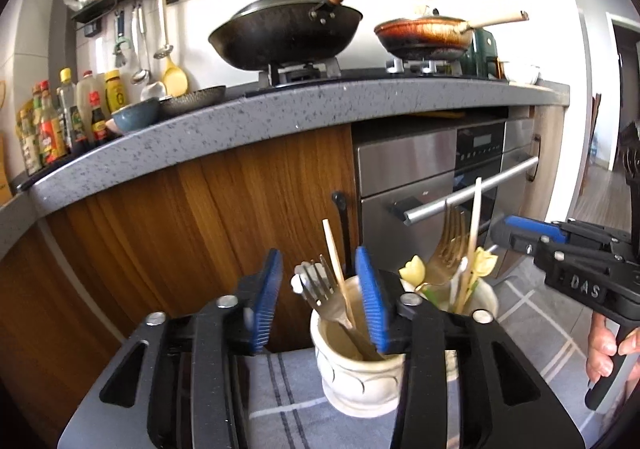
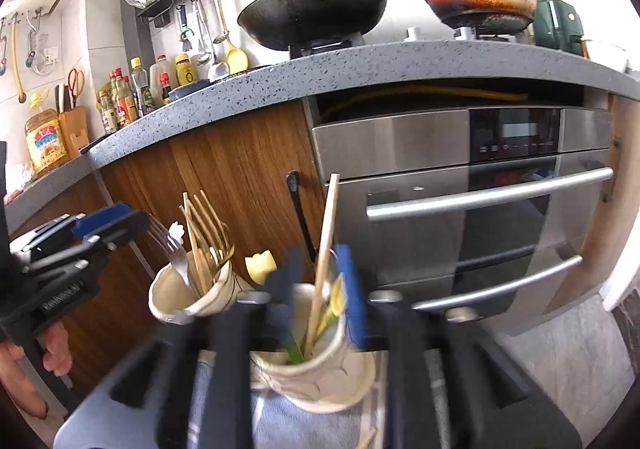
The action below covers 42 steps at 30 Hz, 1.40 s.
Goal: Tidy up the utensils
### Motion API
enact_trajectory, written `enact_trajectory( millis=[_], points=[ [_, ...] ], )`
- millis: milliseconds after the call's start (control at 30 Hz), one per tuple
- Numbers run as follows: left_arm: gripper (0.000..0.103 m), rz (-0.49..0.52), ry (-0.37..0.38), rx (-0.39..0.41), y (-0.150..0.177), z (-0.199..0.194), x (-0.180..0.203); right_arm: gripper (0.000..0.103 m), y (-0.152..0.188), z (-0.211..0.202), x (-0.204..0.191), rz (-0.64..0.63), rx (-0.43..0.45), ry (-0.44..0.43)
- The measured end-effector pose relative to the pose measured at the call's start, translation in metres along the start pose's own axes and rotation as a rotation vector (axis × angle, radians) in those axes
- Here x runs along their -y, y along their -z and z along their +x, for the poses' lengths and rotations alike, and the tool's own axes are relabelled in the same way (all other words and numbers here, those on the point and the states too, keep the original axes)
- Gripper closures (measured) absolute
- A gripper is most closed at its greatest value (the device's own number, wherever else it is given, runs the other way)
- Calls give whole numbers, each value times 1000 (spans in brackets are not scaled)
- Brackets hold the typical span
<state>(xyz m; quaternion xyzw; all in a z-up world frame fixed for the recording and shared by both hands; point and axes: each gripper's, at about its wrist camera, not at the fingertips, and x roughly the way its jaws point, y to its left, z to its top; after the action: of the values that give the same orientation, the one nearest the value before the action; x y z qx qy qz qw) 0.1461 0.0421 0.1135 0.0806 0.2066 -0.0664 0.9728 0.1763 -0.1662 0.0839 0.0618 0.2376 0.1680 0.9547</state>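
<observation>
Cream ceramic makes up both utensil cups, two in all, standing side by side on a grey striped cloth [image 1: 288, 389] in front of a wooden cabinet door and a steel oven. From the left wrist view, the left gripper [image 1: 318, 299] is wide open, its two blue pads well apart; the right-hand pad dips just inside the rim of the near cup [image 1: 356, 369], while the other pad hangs outside it to the left, gripping nothing. That cup holds two silver forks [image 1: 316, 287] and one pale wooden chopstick [image 1: 338, 273] leaning against the far rim. Just beyond the left gripper's right finger stands the second cup [image 1: 486, 295], carrying one gold fork [image 1: 450, 245], one tall chopstick [image 1: 474, 237] and two utensils topped with yellow flower shapes [image 1: 414, 271]. The right gripper [image 1: 504, 235] hovers to the right of that cup, tips near the tall chopstick; from this view I cannot tell how wide it stands. In the right wrist view, blurred by motion, the right gripper [image 2: 320, 289] straddles its cup [image 2: 320, 373] with the two fingers open on either side of the rim, the chopstick [image 2: 326, 249] rising between them untouched. To its left sits the other cup [image 2: 188, 295], with the left gripper [image 2: 116, 225] just beside its forks. Above the counter, two pans rest on the stove.
</observation>
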Motion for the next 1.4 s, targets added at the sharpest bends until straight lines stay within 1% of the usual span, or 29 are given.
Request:
enact_trajectory(
  millis=[33,67,167,200,233,300,400,467,533,600,700,800,933,1133,1400],
  points=[
    [34,-15,0,6,1,-8,-2,64,1,-4,0,0,-4,1],
    [33,-33,3,13,4,-15,-4,62,3,-9,-1,2,-17,11],
    [32,-67,22,-3,16,-29,-7,47,13,-19,-1,3,-53,31],
    [29,-78,24,-9,22,-33,-6,45,20,-23,-1,2,-67,39],
    [23,-91,22,-22,32,-37,-6,44,25,-26,-2,1,-76,43],
    [23,-108,16,-36,45,-42,-5,35,38,-32,-2,7,-95,51],
    [22,-142,32,-75,69,-45,-2,30,61,-40,-2,36,-120,46],
    [21,-144,22,-101,84,-46,3,27,72,-43,-3,42,-127,51],
    [7,-152,7,-113,97,-46,6,23,83,-45,-4,43,-127,58],
    [7,-149,-3,-105,109,-46,10,16,92,-46,-6,36,-121,66],
    [6,-120,-45,-100,119,-42,17,10,104,-43,-8,23,-112,64],
    [5,-128,-55,-112,129,-34,18,6,112,-39,-8,17,-100,51],
    [5,-139,-67,-144,137,-21,16,6,118,-35,-11,-29,-70,80],
    [5,-166,-49,-192,146,-8,11,6,124,-25,-6,-34,-96,85],
    [5,-195,-51,-205,148,-1,9,6,126,-18,1,-11,-108,78]
  ],
)
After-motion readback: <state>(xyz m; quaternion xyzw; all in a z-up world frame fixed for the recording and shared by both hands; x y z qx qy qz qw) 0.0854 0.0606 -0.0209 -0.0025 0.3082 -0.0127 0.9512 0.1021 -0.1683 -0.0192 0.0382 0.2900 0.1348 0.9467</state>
